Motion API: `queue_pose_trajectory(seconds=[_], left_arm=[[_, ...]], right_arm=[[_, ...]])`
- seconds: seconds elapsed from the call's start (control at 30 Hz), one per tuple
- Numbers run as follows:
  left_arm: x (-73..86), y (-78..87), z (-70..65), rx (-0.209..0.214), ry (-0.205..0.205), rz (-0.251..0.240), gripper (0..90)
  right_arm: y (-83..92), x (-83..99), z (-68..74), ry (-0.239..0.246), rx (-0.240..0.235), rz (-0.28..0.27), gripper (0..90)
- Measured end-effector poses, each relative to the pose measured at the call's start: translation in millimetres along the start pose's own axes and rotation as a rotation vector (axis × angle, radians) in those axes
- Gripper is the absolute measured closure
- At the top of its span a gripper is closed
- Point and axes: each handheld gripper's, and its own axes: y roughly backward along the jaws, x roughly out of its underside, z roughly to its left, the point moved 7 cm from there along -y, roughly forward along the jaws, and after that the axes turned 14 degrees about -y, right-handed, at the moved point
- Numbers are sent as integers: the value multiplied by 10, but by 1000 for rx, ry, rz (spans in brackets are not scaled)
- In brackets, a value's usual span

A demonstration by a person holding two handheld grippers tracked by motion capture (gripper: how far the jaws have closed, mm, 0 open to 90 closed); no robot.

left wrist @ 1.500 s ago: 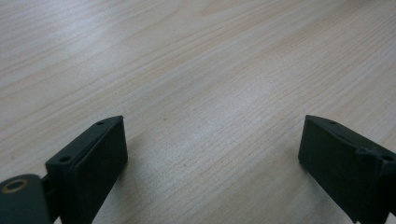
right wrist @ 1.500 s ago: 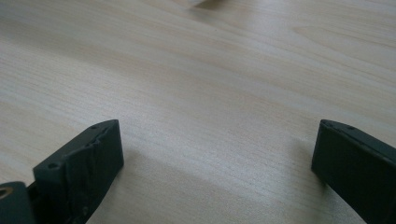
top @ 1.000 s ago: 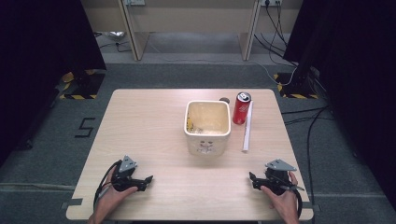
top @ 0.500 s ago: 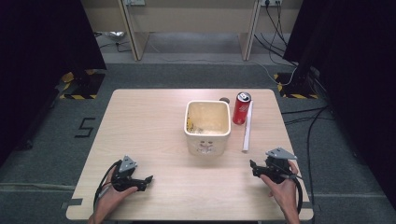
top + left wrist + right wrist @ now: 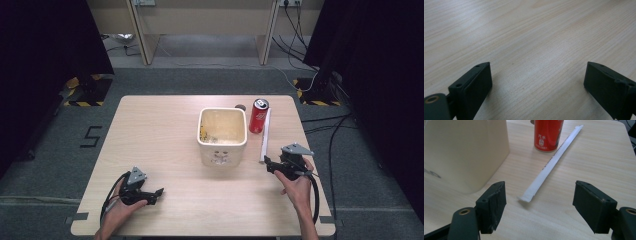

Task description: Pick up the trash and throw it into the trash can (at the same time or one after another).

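Note:
A cream square bin [image 5: 222, 137] stands mid-table, with a red can [image 5: 259, 116] upright at its right rear corner. A long white paper-wrapped strip [image 5: 265, 135] lies flat beside the can. My right gripper [image 5: 267, 164] hovers at the strip's near end, open; its jaws have just been closing a little, and no pad touches anything. In the right gripper view the strip [image 5: 551, 162] runs away from the gap of my right gripper [image 5: 539, 205] toward the can [image 5: 548, 133], with the bin [image 5: 461, 152] at left. My left gripper [image 5: 155, 192] rests open at the front left, and bare wood lies in the gap of the left gripper [image 5: 537, 82].
A small brown round thing [image 5: 240, 106] peeks out behind the bin. The wooden table [image 5: 150, 135] has its right edge close to the right hand. Cables trail from both grippers, and the floor beyond has cables and desk legs.
The right hand has moved forward and up from the front right corner to the strip's near end. The left hand has stayed put.

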Motion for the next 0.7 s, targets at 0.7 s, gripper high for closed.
queue_pose_trajectory(seconds=[0.7], left_arm=[[0,0,1,-1,-1,0,74]], right_arm=[[-599,-205,-66,-12,35,59,385]])
